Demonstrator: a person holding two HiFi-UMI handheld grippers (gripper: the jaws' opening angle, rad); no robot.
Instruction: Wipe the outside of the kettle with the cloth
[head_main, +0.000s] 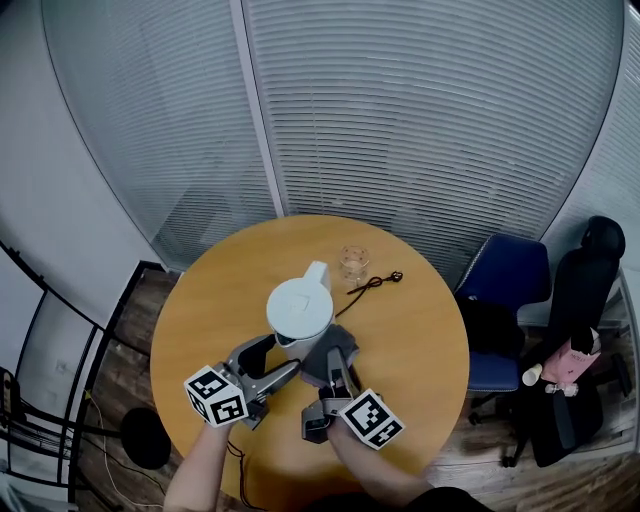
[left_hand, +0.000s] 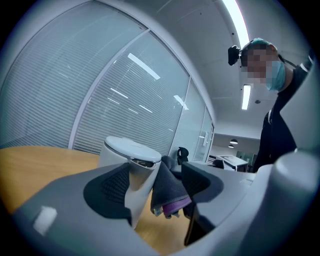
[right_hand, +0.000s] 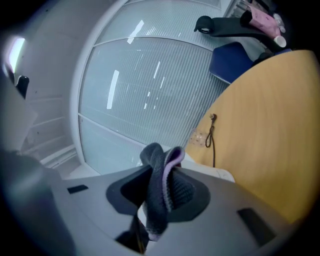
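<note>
- Round wooden table (head_main: 420, 350). White kettle (head_main: 300, 308) stands upright near the middle, lid on, spout toward the far edge.
- Left gripper (left_hand: 152, 187): jaws fairly wide apart, reaching in at the kettle's near side. The kettle's white handle stands in the gap, against one pad. The other pad is clear of the handle.
- Right gripper (right_hand: 160, 192): jaws nearly closed, pinching a dark grey cloth (right_hand: 155, 160) with a purple edge. The cloth is bunched, with a fold sticking up above the pads and the rest hanging below.
- Head view: the cloth sits at the kettle's lower side, just beside the left gripper's jaws. Left gripper view: it hangs in that gripper's gap, between the handle and the far pad.
- Dark cord (head_main: 374, 283) and a small clear object (head_main: 353, 262) lie on the table beyond the kettle, apart from it.
- Blue chair (head_main: 508, 280) and black chair (head_main: 585, 290) stand at the right of the table, with a pink toy (head_main: 570, 362) on the black one.
</note>
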